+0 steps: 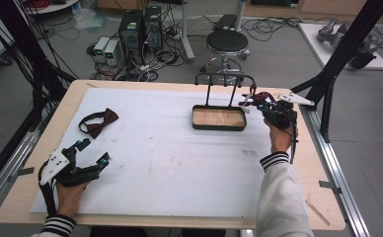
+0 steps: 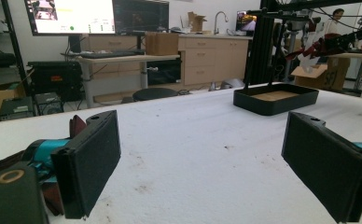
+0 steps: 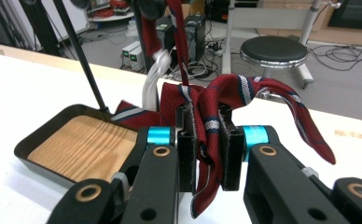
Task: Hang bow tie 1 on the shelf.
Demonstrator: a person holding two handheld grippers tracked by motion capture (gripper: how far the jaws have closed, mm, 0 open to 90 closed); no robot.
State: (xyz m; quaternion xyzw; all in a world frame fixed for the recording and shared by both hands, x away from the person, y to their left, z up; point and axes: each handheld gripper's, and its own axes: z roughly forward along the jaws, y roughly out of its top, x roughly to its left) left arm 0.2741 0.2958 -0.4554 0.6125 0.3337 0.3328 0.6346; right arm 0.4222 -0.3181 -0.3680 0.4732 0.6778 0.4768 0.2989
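Hanging bunched between the jaws of the right tool (image 3: 207,154), red striped tie (image 3: 244,93), pinched tight with folds spilling above and below the pads, one end drooping to the right and another strip rising toward the top of the right gripper view. Seen from the high view, same tie (image 1: 258,97) held at the far right part of the surface (image 1: 179,163), just beside the right end of the rack and above the right edge of the tray. Right tool (image 1: 271,111) gripped by the right hand (image 1: 280,138), striped cuff and pale sleeve running back toward the near edge. Dark tray (image 1: 218,126) with a wooden floor, resting on the white surface, a thin black rack (image 1: 224,79) rising from its far side on two posts. Same tray (image 3: 34,140) low and left in the right gripper view, a loose part of the tie lying just at its near right corner. Well apart, at the near left, left tool (image 1: 88,155) resting low with its jaws spread wide and nothing between them; pads (image 2: 95,158) wide apart over bare white surface in the left gripper view. Brown bow tie (image 1: 98,122) lying flat on the surface beyond the left tool, near but not touching. Black stool (image 1: 227,42) on the floor past the far edge.
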